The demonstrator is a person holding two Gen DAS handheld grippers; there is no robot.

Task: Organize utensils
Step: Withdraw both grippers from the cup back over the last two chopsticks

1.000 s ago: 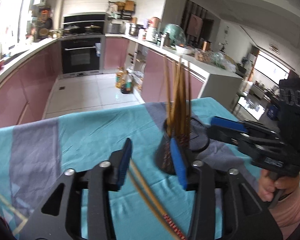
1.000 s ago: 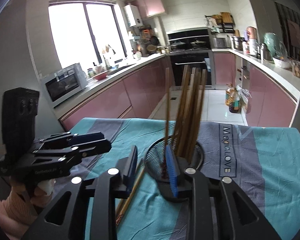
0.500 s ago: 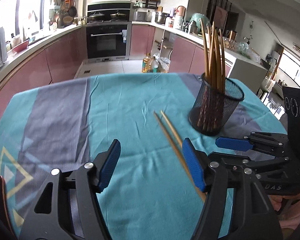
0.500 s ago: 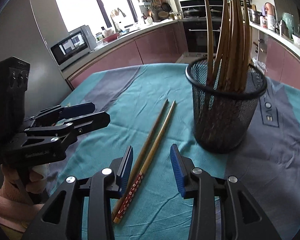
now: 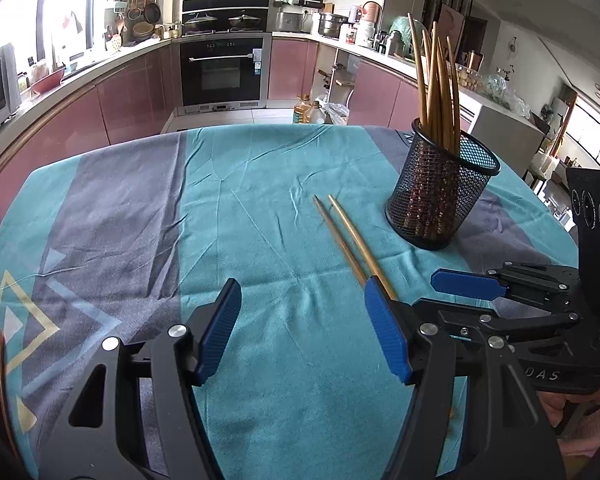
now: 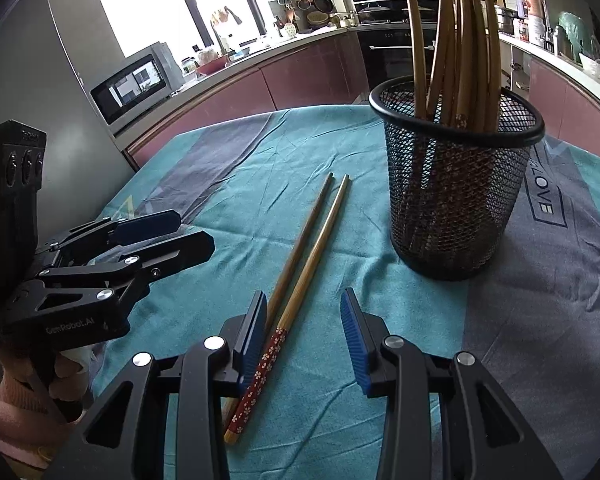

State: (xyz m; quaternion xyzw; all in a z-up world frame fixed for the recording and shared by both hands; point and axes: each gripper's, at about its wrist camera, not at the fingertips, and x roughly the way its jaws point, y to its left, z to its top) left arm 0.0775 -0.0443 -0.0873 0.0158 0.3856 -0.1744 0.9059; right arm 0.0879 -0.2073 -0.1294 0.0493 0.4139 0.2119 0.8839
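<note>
**Mei:** Both hand-held tools have dropped toward the counter since a second ago; the black wire-mesh cup of wooden chopsticks [image 6: 456, 184], which then filled the view between the jaws, now stands clear, up and to the right.

**Jun:** And the task's pieces?

**Mei:** Two loose brown wooden chopsticks [image 6: 308, 252] lie side by side on the teal-and-grey tablecloth [image 5: 260, 200] covering the counter, just left of the cup, not touching it. One has a red flower-patterned handle end nearest the right gripper [image 6: 304, 332].

**Jun:** State of the jaws?

**Mei:** Right ones are released, with the patterned end between the blue pads, nothing pressed. The left gripper [image 5: 302, 332] stands wider, released too, over bare cloth.

**Jun:** How to do the pick well?

**Mei:** I'd lower the right jaws until the pads straddle both sticks, close near the handle ends, then lift and tip them thin-end up into the cup. The left could steady the cup's rim.

**Jun:** What differs between views?

**Mei:** Only the right wrist view shows the patterned end; the left view hides it behind its own right finger [image 5: 384, 332]. Whether the second stick is patterned too, I can't quite tell.
</note>
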